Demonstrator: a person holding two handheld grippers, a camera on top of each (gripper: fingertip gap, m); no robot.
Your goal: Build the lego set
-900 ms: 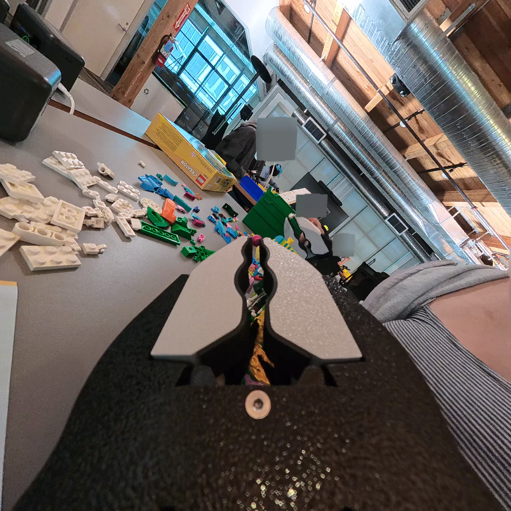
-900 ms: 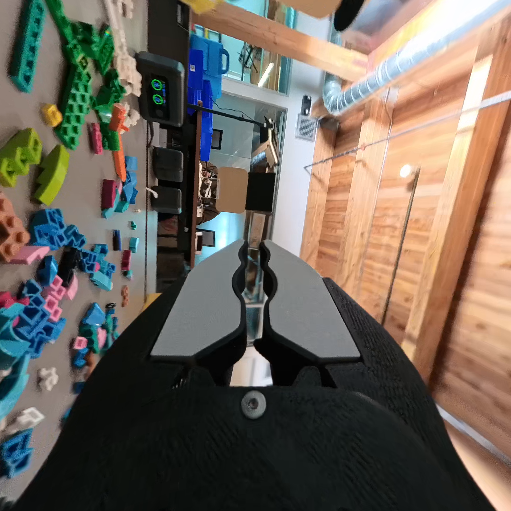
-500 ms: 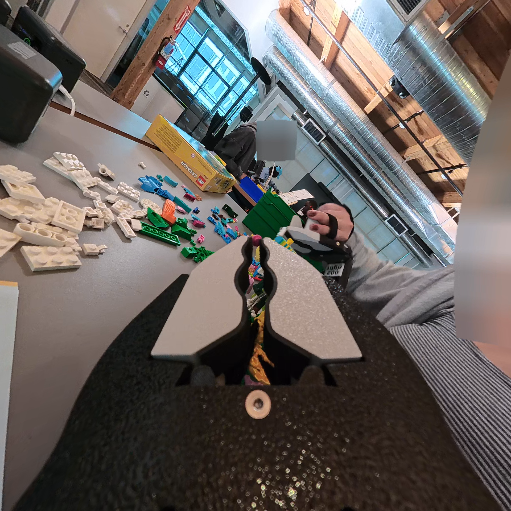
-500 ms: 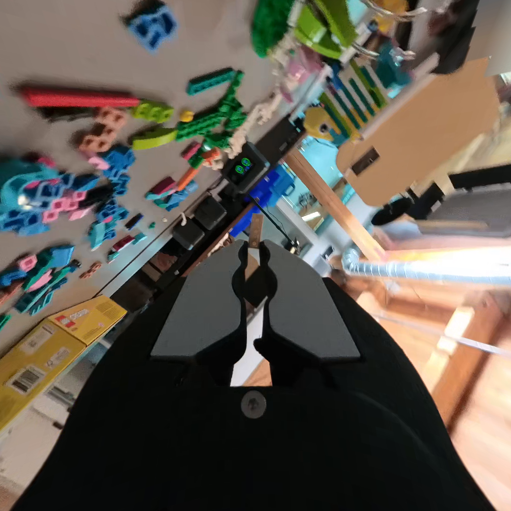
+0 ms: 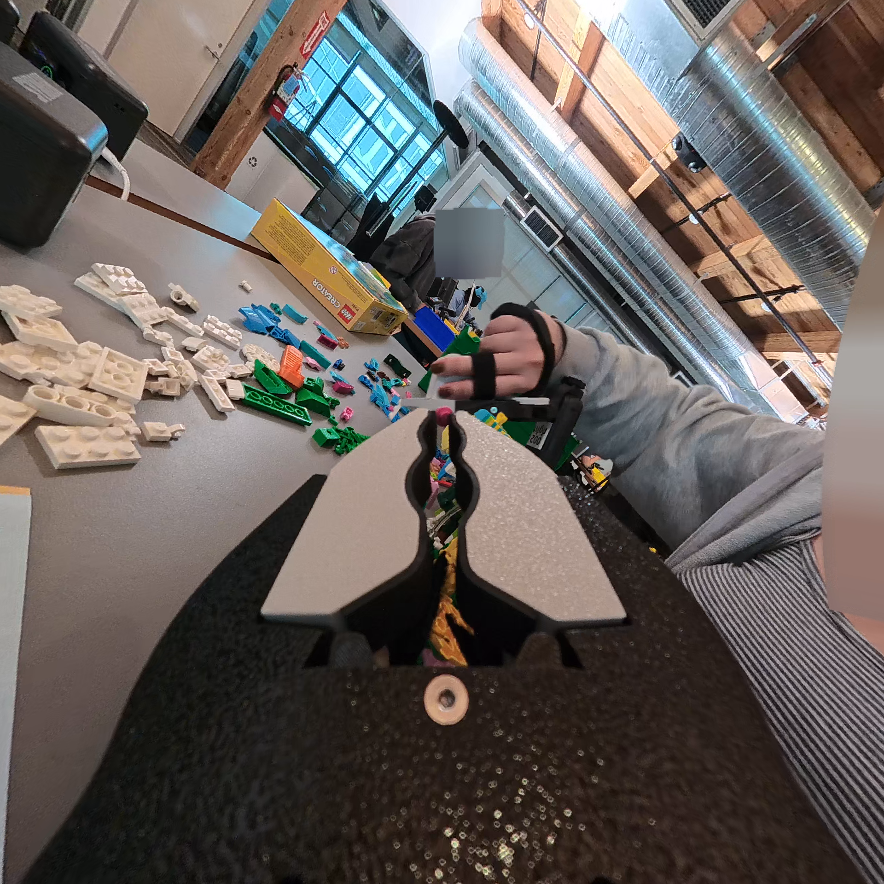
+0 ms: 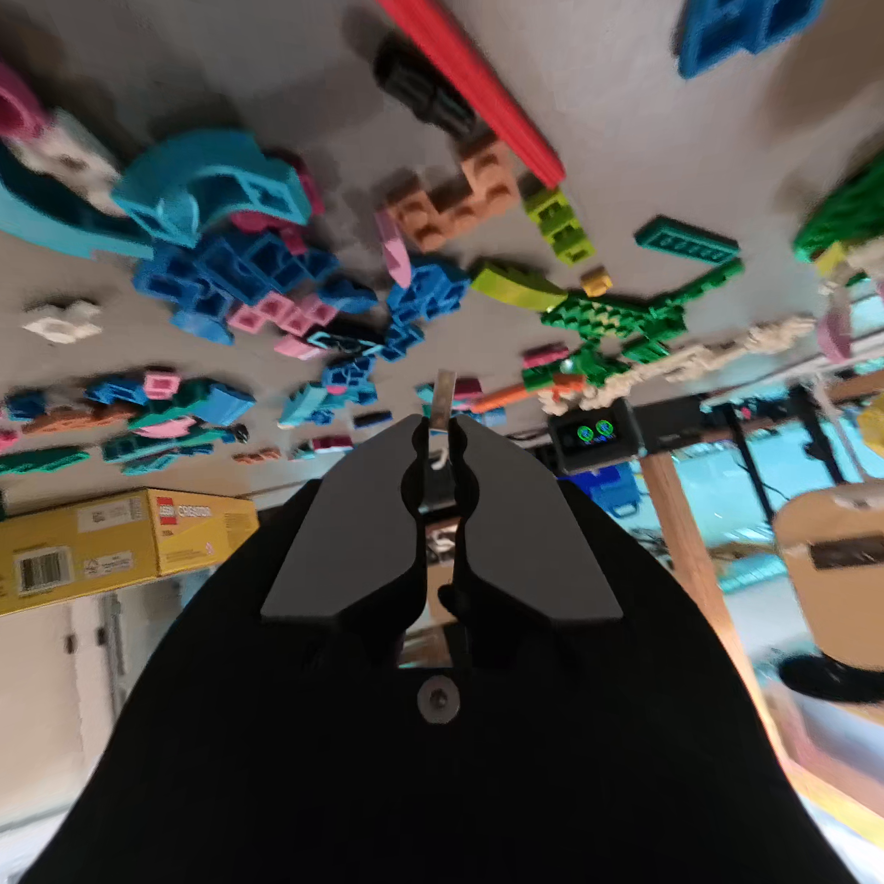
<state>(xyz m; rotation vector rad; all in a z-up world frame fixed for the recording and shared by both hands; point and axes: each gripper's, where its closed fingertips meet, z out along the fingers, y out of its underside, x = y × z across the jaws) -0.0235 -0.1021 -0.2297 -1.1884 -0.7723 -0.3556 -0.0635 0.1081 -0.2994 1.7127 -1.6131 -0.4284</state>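
My left gripper point(image 5: 442, 423) is shut on a multi-coloured lego assembly point(image 5: 447, 607), held above the grey table point(image 5: 143, 516). A magenta knob point(image 5: 444, 415) of the assembly sticks out at the fingertips. My right gripper point(image 6: 442, 421) is shut on a thin grey piece point(image 6: 442, 394) that stands out past the tips. In the left wrist view the right gripper point(image 5: 433, 401), held by a hand point(image 5: 507, 363), points left, just above the magenta knob. The right wrist view is rolled over and blurred, with the table's loose bricks overhead.
White plates point(image 5: 86, 378) and green pieces point(image 5: 282, 406) lie on the table's left side, and blue and pink bricks point(image 6: 268, 287) are scattered mid-table. A yellow box point(image 5: 330, 282) and a black device point(image 5: 43, 158) stand at the back. A person sits beyond the table.
The right hand and its gripper have come into the left wrist view from the right, up to the left gripper's tip. The right wrist view has rolled over. The left gripper has not moved.
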